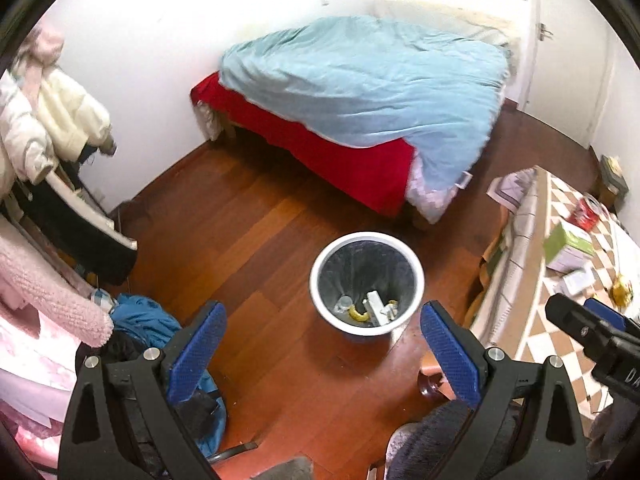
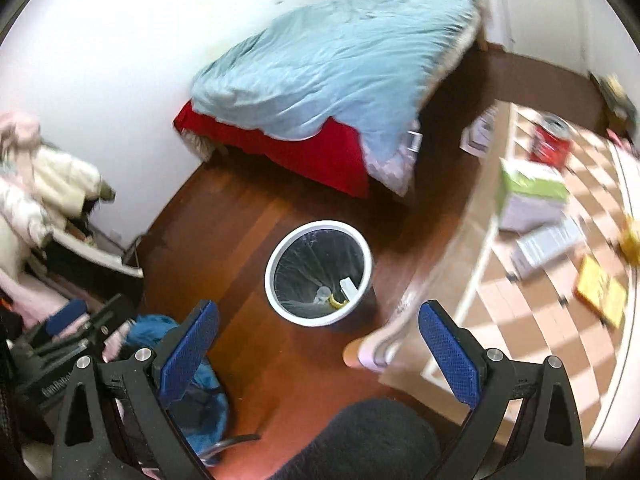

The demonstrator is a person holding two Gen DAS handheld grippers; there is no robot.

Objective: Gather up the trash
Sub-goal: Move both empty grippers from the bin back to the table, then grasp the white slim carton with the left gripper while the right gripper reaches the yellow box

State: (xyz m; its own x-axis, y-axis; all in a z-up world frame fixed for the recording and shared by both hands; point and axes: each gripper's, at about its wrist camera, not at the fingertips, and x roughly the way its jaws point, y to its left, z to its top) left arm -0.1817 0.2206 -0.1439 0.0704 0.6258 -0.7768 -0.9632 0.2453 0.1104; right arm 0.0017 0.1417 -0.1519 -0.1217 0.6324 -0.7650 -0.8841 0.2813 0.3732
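Left wrist view: upright, mouth-up trash bin (image 1: 367, 284) beyond left gripper (image 1: 320, 332), both grippers' jaws spread, empty.

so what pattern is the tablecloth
Orange-and-white checks on the tablecloth, clearest in the right wrist view.

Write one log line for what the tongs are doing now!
left tongs: open, empty | right tongs: open, empty | trash bin: on floor, some trash inside | red can: on table

wood floor (image 1: 248, 232): white bin (image 1: 320, 276), bed (image 1: 320, 148).
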